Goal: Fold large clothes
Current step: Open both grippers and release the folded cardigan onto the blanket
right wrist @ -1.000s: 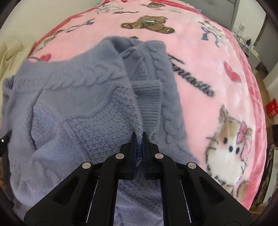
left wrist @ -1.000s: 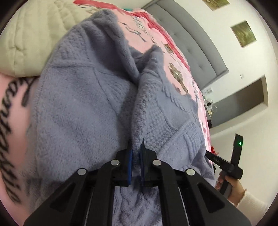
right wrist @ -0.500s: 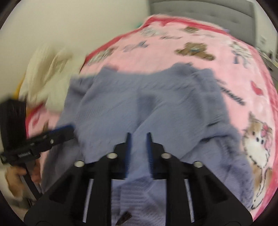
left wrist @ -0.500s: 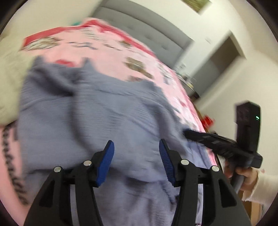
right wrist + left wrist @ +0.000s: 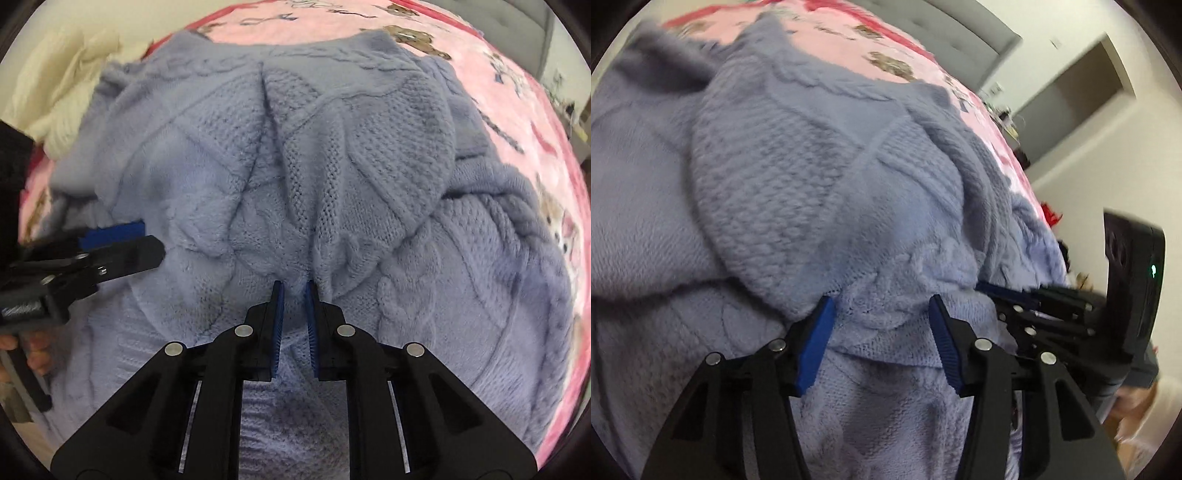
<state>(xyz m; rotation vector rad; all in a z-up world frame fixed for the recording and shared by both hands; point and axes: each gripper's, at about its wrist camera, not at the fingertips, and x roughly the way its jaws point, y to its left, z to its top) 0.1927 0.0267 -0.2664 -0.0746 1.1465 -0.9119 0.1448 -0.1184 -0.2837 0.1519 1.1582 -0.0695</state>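
- Sweater [image 5: 332, 177], lavender cable-knit, lies bunched on pink blanket [image 5: 517, 85]; fills most of both views.
- Folded flap of sweater rests on top, its rounded edge toward the near side.
- Left gripper [image 5: 882, 321]: jaws wide apart, blue pads [image 5: 816, 343] on either side of a knit ridge; nothing clamped between them.
- Right gripper [image 5: 293, 306]: jaws narrow, a small gap showing; knit sits in the gap, but a firm pinch cannot be told.
- In right wrist view, left gripper [image 5: 122, 240] enters from left, over sweater's left edge.
- In left wrist view, right gripper [image 5: 1015, 295] sits at right, at sweater's edge.
- Cream bedding [image 5: 62, 99] far left, beside sweater.
- Grey headboard [image 5: 960, 26] at far end; doorway [image 5: 1078, 81] to right.
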